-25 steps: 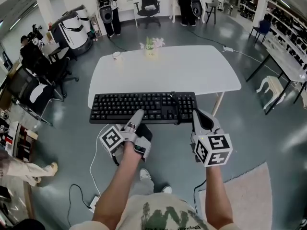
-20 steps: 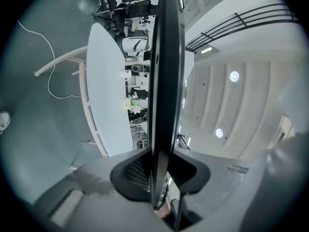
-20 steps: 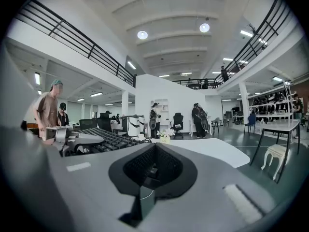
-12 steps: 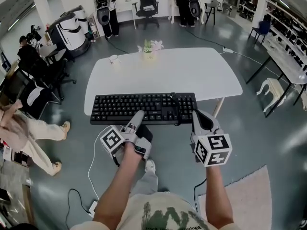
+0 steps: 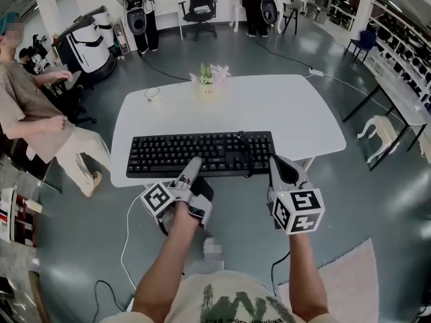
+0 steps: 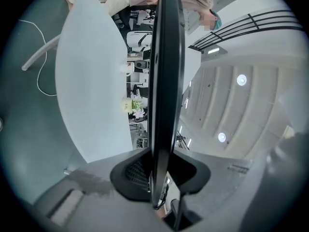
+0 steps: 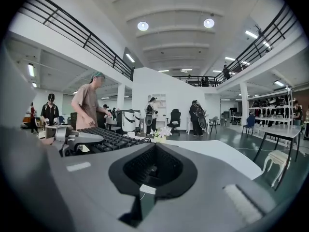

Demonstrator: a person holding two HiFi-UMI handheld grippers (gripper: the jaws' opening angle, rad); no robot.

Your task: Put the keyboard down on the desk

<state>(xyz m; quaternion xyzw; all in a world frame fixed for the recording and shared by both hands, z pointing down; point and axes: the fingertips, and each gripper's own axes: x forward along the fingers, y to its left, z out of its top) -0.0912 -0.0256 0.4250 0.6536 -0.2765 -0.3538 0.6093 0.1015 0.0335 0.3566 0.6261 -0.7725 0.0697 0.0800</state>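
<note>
A black keyboard (image 5: 202, 153) hangs level over the front edge of the white desk (image 5: 269, 106), above its top. My left gripper (image 5: 192, 170) is shut on the keyboard's near long edge, left of centre. In the left gripper view the keyboard (image 6: 166, 81) runs edge-on between the jaws of the left gripper (image 6: 157, 178), with the desk (image 6: 91, 81) to its left. My right gripper (image 5: 279, 170) sits at the keyboard's near right corner. In the right gripper view the right gripper (image 7: 153, 170) has its jaws together with nothing seen between them; the keyboard (image 7: 108, 138) lies to their left.
A white cup (image 5: 153, 94) and a small pot of flowers (image 5: 209, 76) stand at the desk's far edge. The keyboard's cable (image 5: 246, 155) crosses its right part. A person in beige (image 5: 34, 106) stands left of the desk. A white bench (image 5: 384, 123) is at the right.
The desk has come nearer, so the keyboard now overlaps its front edge. The person at the left has stood up and moved closer. Both grippers keep their places on the keyboard.
</note>
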